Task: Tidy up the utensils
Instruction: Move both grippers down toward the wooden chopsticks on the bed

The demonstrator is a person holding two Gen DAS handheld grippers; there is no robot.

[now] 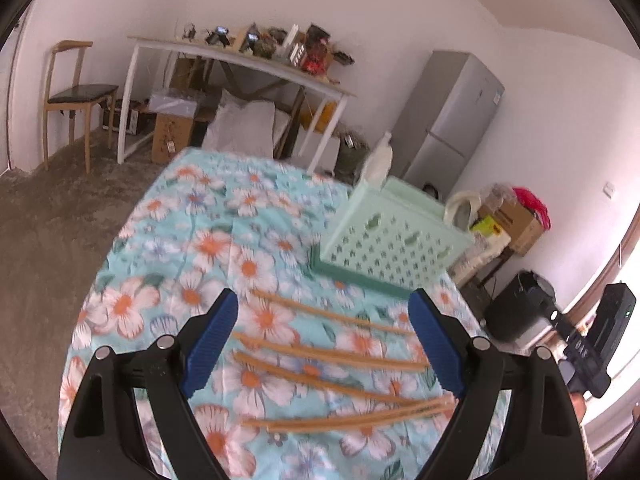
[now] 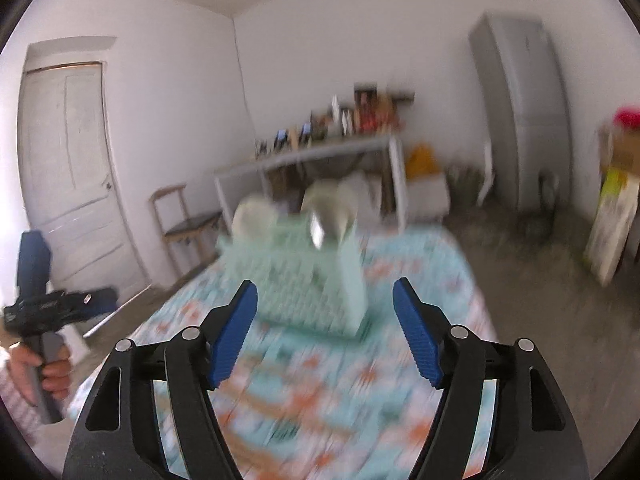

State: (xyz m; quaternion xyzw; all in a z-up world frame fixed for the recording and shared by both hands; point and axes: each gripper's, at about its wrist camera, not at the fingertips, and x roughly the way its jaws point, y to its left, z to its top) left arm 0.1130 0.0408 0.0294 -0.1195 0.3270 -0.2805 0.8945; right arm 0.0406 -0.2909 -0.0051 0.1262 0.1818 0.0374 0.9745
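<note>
- Wooden chopsticks: I count about five, loose on the counter and its floral cloth, side by side, none yet in the rack. Two of them cross or touch at the end nearest me.
- Pale green perforated basket stands just beyond the chopsticks, toward the counter's far right. A metal spoon-like utensil seems to stand in it, plus a white item; blur keeps me from naming either for certain.
- Left gripper: jaws wide, empty, poised over the chopsticks, touching none.
- Right gripper: jaws apart, nothing between them, aimed at the basket.
- Judgement: some utensils already stowed; the chopsticks remain, so roughly midway.
</note>
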